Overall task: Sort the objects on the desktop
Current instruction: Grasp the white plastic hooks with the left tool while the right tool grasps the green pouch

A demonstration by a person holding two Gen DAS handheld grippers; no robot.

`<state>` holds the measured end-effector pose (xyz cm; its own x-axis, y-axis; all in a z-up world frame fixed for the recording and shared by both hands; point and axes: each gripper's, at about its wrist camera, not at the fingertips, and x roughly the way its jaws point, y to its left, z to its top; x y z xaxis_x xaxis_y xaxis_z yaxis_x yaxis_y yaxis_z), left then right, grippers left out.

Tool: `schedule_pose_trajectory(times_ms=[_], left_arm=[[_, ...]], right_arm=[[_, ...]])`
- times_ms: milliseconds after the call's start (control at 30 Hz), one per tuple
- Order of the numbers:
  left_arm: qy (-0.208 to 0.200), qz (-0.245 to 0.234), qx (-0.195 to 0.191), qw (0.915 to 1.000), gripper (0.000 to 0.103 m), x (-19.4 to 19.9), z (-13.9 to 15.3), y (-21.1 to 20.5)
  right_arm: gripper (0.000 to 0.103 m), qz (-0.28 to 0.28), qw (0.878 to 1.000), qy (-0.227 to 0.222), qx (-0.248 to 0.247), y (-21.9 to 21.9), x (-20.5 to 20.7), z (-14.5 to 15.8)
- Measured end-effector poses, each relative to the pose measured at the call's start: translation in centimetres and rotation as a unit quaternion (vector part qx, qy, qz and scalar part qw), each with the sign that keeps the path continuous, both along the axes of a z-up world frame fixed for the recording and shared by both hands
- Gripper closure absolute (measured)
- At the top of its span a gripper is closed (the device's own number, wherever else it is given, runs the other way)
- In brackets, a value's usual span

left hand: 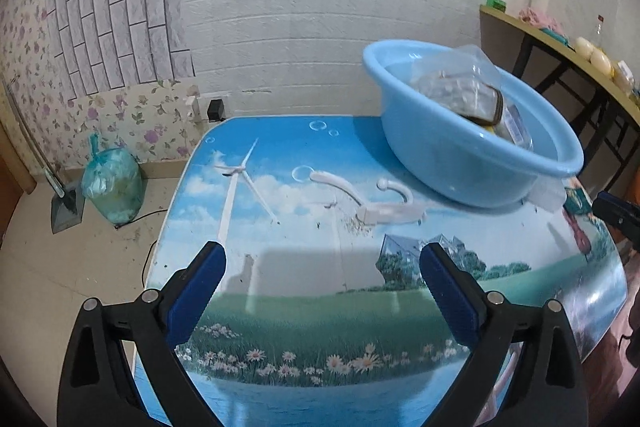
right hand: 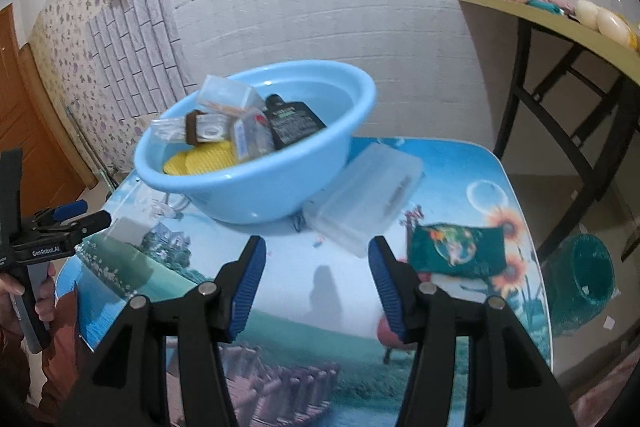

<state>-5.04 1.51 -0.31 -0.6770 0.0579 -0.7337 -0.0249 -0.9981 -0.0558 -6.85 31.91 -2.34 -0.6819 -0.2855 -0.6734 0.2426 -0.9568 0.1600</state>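
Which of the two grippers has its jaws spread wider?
The left gripper: its jaws stand far apart over bare tabletop, while the right gripper shows a narrower gap. Both hold nothing.

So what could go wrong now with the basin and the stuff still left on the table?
1. The blue basin seems to rest partly on the clear plastic box, so pulling the box could tip it.
2. The clear bags pile above the rim and might slide out.
3. The green pouch lies near the table edge and could be nudged off.

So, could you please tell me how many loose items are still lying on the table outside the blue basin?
3: a white hook piece left of the blue basin, a clear plastic box touching its right side, a green pouch further right. The basin may hide others.
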Motion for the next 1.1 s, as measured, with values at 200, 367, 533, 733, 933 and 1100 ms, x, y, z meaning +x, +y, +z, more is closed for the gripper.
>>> schedule_pose_trajectory(times_ms=[200, 367, 533, 733, 933, 1100], left_arm=[[-0.003, -0.021, -0.013, 0.9997, 0.005, 0.1, -0.3, 0.5], [-0.014, -0.033, -0.02, 0.9992, 0.005, 0.0, -0.8, 0.5], [-0.024, -0.041, -0.024, 0.9986, 0.005, -0.2, -1.3, 0.1], [-0.039, -0.044, -0.001, 0.9983, 0.005, -1.9, -1.7, 0.8], [-0.044, -0.057, 0.005, 0.9974, 0.005, -4.4, -2.0, 2.9], [-0.05, -0.06, 0.004, 0.9969, 0.005, -5.9, -2.4, 3.8]], right_arm=[[0.05, -0.021, 1.0, -0.005, 0.007, 1.4, -0.2, -0.5], [0.05, -0.04, 0.999, -0.004, 0.031, 2.5, -0.3, -1.0], [0.05, -0.067, 0.997, -0.015, 0.047, 4.6, -0.4, -1.8], [0.05, -0.086, 0.993, -0.037, 0.069, 6.0, -1.2, -3.0], [0.037, -0.11, 0.99, -0.073, 0.051, 7.0, -3.0, -4.0], [0.029, -0.11, 0.99, -0.075, 0.053, 6.7, -3.8, -4.2]])
